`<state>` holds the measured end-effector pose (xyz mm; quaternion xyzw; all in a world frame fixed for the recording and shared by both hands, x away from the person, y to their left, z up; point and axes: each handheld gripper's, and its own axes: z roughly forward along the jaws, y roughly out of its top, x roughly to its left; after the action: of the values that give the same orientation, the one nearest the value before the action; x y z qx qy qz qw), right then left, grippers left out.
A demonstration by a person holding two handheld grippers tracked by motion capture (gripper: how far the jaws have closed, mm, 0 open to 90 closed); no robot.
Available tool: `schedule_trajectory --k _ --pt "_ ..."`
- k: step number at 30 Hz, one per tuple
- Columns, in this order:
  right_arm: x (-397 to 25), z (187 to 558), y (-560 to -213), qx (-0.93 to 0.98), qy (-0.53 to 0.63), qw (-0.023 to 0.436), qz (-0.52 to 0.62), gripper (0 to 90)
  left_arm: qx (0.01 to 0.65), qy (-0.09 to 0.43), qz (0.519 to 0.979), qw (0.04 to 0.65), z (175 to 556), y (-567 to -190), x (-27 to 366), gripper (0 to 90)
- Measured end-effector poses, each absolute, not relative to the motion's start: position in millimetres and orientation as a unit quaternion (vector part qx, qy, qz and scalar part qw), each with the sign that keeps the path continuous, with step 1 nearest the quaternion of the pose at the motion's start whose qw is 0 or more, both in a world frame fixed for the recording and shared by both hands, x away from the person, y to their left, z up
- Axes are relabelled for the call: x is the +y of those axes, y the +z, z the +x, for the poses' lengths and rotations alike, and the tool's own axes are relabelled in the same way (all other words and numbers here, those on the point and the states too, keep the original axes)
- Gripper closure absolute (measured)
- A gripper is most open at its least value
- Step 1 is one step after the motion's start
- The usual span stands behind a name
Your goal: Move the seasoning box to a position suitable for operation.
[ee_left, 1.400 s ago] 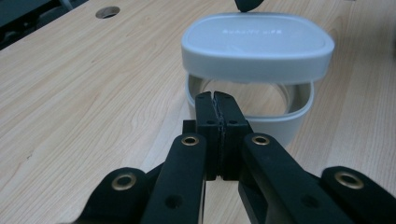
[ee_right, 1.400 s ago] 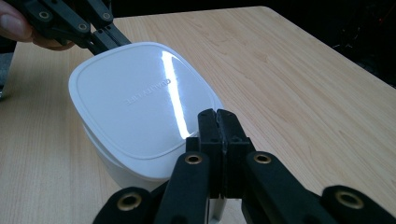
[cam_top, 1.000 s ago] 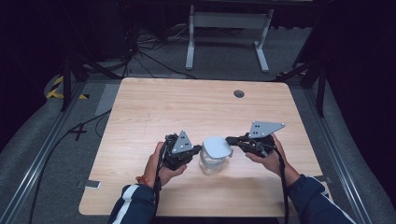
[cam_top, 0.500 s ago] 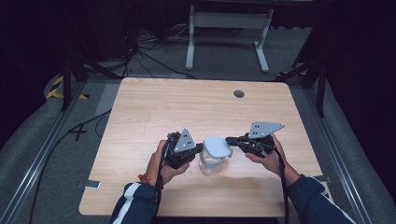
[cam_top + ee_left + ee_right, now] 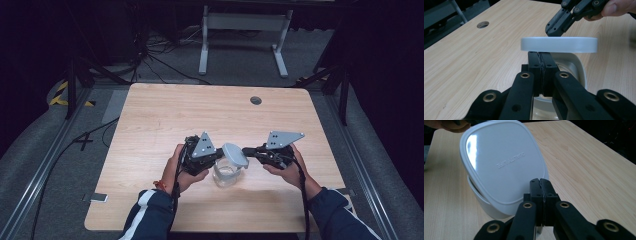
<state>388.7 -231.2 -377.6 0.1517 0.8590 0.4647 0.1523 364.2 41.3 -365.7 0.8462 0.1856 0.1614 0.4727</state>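
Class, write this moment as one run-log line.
left gripper: shut on container rim | right gripper: shut on lid | lid raised, tilted above container

White lid (image 5: 504,162) — clear container (image 5: 226,173), black jaws

Embossed "QUALITY LIFE", upside down, on the white lid (image 5: 504,162)

lid (image 5: 504,162): glossy white plastic | container (image 5: 226,174): clear, glassy | table (image 5: 200,115): matt pale wood grain
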Motion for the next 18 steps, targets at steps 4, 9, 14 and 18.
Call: schedule_trajectory --k 4,9,14,18 --pt "-233.1 388.1 -378.6 0.861 0.462 0.152 0.152 90.0 0.175 0.166 0.848 0.471 367.9 -362.7 36.4 88.7" --pt "-236.5 384.7 -379.4 0.863 0.457 0.154 0.152 90.0 0.171 0.16 0.849 0.474 370.7 -360.6 31.4 88.7" --pt "-242.6 381.7 -379.4 0.862 0.455 0.159 0.158 90.0 0.164 0.159 0.851 0.473 373.5 -359.4 25.1 88.7" --pt "-245.6 379.4 -379.9 0.862 0.452 0.161 0.162 90.0 0.164 0.156 0.851 0.473 376.5 -358.8 22.7 88.7"
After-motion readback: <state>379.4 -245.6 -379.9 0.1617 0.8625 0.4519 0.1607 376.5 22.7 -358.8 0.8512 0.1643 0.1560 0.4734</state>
